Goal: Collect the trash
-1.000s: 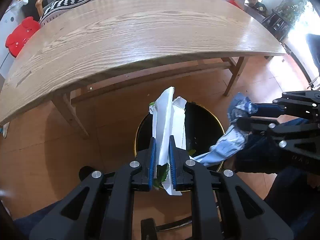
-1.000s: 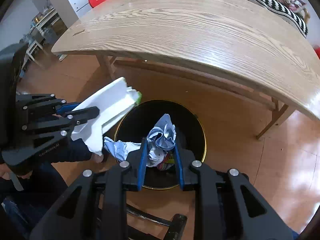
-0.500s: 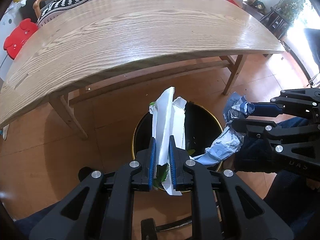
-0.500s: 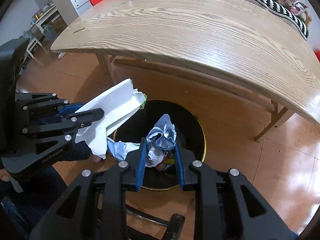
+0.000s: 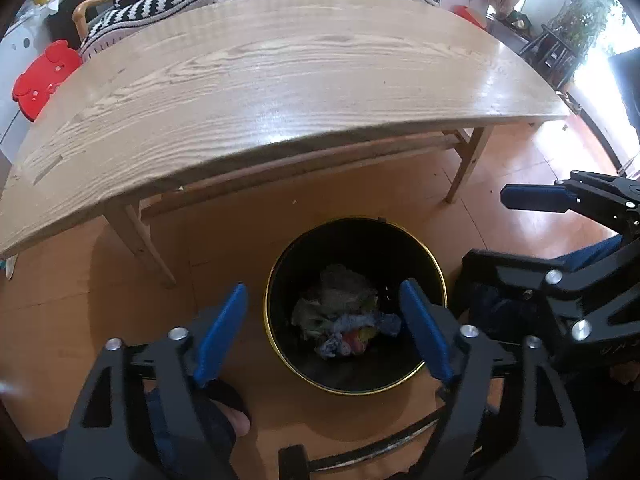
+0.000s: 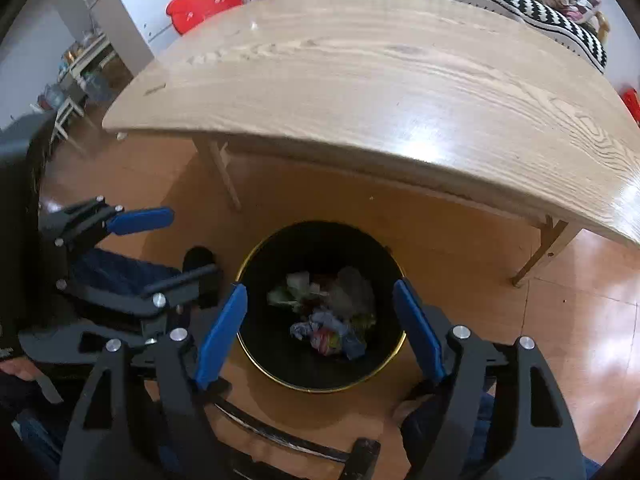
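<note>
left gripper [image 5: 322,312]: your fingers have just sprung apart, nothing between them; the white wrapper is gone
right gripper [image 6: 320,314]: likewise released
trash [image 5: 344,320]: crumpled inside the black bin [image 5: 434,276], under both grippers

The bin [image 5: 434,280] stands on the floor [image 5: 80,300] before the tabletop [image 5: 280,80]; trash [image 5: 344,320] lies in the bin, below my two grippers.
</note>
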A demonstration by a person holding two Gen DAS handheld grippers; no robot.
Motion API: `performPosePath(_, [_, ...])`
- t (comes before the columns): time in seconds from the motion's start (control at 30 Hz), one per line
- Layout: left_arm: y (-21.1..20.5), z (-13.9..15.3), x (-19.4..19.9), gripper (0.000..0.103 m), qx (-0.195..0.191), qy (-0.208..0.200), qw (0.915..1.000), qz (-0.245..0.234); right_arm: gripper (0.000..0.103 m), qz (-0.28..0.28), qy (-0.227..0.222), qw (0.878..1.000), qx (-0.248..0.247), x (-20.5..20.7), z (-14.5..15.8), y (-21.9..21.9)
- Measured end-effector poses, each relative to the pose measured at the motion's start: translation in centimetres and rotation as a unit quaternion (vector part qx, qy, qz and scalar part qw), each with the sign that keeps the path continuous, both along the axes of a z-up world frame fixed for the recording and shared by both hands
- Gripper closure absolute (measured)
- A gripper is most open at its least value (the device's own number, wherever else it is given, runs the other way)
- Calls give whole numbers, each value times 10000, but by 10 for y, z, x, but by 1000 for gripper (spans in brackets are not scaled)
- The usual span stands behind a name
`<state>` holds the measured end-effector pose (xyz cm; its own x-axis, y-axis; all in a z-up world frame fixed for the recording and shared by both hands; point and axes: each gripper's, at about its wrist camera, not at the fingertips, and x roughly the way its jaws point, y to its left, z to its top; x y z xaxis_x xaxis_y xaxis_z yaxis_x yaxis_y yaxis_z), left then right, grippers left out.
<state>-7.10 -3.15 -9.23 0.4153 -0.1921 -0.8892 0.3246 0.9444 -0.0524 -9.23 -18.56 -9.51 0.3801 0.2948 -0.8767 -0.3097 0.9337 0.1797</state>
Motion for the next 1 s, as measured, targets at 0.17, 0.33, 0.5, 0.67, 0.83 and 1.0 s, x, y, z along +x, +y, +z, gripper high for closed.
performPosePath(0.17, [1, 21, 1, 22, -173, -207, 9996, -30, 19, -233, -465, 9983, 270, 3, 27, -11])
performPosePath(0.33, [8, 67, 15, 14, -302, -739, 9968, 54, 12, -528, -986, 9927, 455, 19, 69, -24])
performPosePath(0.5, [12, 114, 60, 7, -150, -1318, 9903, 416, 7, -921, -1563, 9829, 326, 55, 116, -35])
performPosePath(0.67, [9, 140, 129, 7, 190, -1743, 9810, 828, 7, -1294, -1714, 9763, 254, 121, 141, -50])
performPosePath(0.83, [25, 120, 178, 7, 90, -1790, 9772, 1135, 7, -1631, -1785, 9701, 194, 166, 130, -81])
performPosePath(1.0, [49, 93, 204, 7, 245, -1462, 9784, 1440, 7, -1718, -1694, 9704, -108, 185, 102, -101])
